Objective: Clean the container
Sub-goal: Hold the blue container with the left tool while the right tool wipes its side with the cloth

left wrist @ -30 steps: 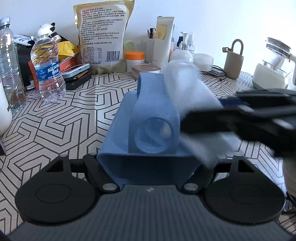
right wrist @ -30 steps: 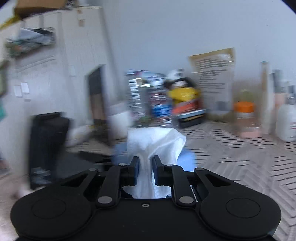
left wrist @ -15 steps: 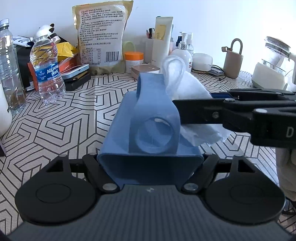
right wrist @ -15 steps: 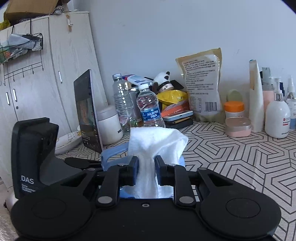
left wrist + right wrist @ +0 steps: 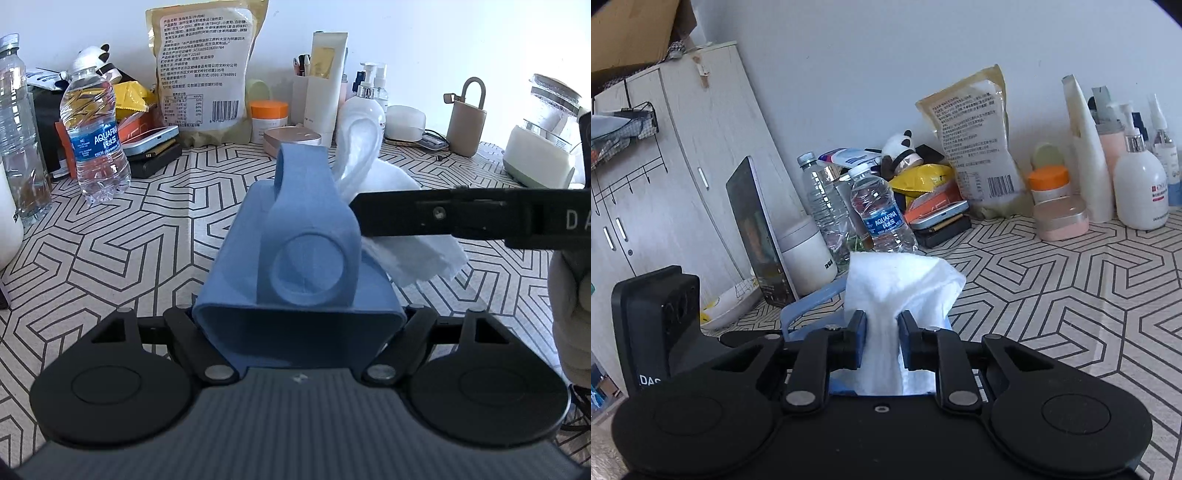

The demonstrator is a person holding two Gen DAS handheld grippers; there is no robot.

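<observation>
**Container braced left, cloth on its right side**

The blue plastic container with the loop handle (image 5: 295, 254) sat clamped between your left gripper (image 5: 297, 347) jaws, base end toward the camera, held above the geometric-patterned tabletop (image 5: 110, 236). That grip looked like the point: it fixed the container so wiping force wouldn't push it around, and it left the handle and flanks exposed.

Your right gripper (image 5: 881, 339) was pinched narrow on a bunched white cloth (image 5: 901, 288), with most of the wad sticking out past the fingertips. Likely deliberate, so the soft cloth met the plastic and not the pads. In the left view the cloth (image 5: 402, 236) lay against the container's right side, beside the handle; whether it pressed hard, can't tell.

You had the right gripper crossing in from the right, roughly square to the left one. Gave side access.

The clear water bottle with the blue label (image 5: 94, 136) and the rest of the clutter by the wall stood well apart, out of the wiping path.
</observation>
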